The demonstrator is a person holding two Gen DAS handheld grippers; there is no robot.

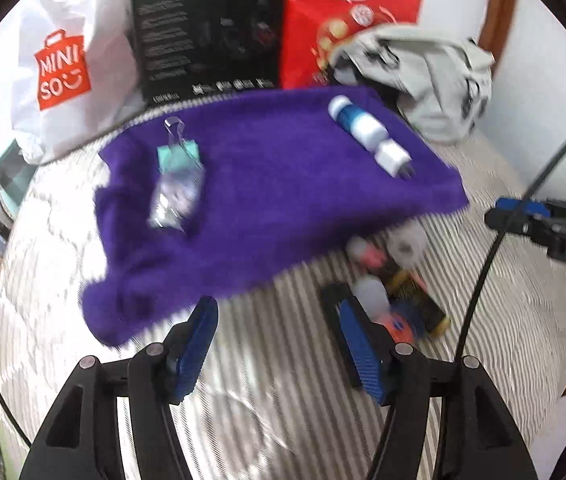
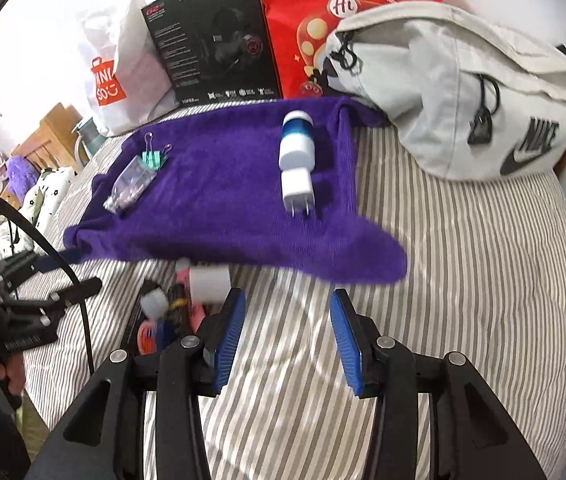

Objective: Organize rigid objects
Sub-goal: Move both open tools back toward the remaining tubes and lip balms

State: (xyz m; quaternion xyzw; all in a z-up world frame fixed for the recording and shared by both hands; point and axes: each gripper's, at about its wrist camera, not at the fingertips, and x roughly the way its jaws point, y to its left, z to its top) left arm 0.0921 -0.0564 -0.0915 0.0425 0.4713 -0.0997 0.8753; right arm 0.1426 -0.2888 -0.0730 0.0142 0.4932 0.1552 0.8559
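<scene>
A purple towel [image 2: 219,200] lies spread on a bed with a grey-and-white striped sheet [image 2: 463,280]. On the towel's left part rests a small clear packet [image 2: 129,188] with a green binder clip [image 2: 153,158] touching its far end. Toward the right part lies a white and blue bottle [image 2: 297,136] on its side, and just in front of it, touching or nearly so, a white plug adapter [image 2: 298,190] with its two prongs pointing toward the camera.

Off the towel, just beside its near edge, a small heap sits on the sheet: a white roll [image 2: 209,284], a small whitish bottle [image 2: 154,304], something pink and an orange and blue item [image 2: 151,334] on a dark flat thing; the left view is too blurred to tell these more closely.

The left tongs [image 1: 279,344] are released, blue pads wide apart above the sheet, the right pad close by the heap. The right tongs [image 2: 287,336] are also released and hold nothing, above bare sheet just before the towel's near edge.

Behind the towel stand a white Miniso bag [image 1: 59,64], a black headset box [image 2: 211,44] and a red bag [image 2: 323,20]; a grey Nike bag [image 2: 463,92] lies at the right, touching the towel's far corner
</scene>
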